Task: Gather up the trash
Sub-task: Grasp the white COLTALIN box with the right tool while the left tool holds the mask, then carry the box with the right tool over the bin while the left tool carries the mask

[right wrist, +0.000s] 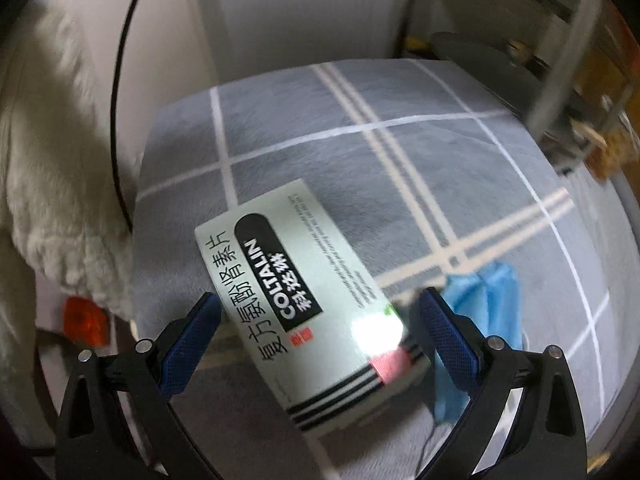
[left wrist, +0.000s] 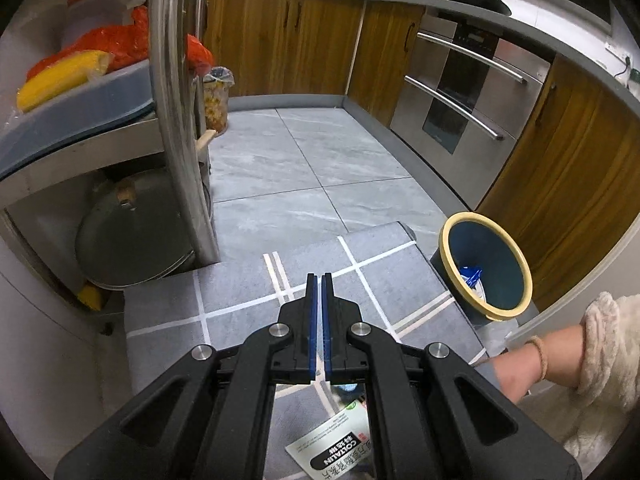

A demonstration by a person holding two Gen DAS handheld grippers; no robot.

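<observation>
The right tool (right wrist: pixel 318 306) hangs spread wide either side of the white medicine box (right wrist: pixel 304 304) lying on the grey checked mat (right wrist: pixel 360 112), just left of a blue mask (right wrist: pixel 492 296), while the left tool (left wrist: pixel 320 280), pressed together and empty, points past the bin (left wrist: pixel 486 266) at the right.

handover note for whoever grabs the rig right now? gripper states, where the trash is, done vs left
Left gripper: shut, empty, held above the grey checked mat.
Right gripper: open, jaws either side of the white COLTALIN box on the mat, not closed on it.
A blue face mask lies on the mat just right of the box.
Bin: at the mat's right edge, already holding a blue-and-white wrapper.
Left: grip the box, bin it, then the mask.
</observation>
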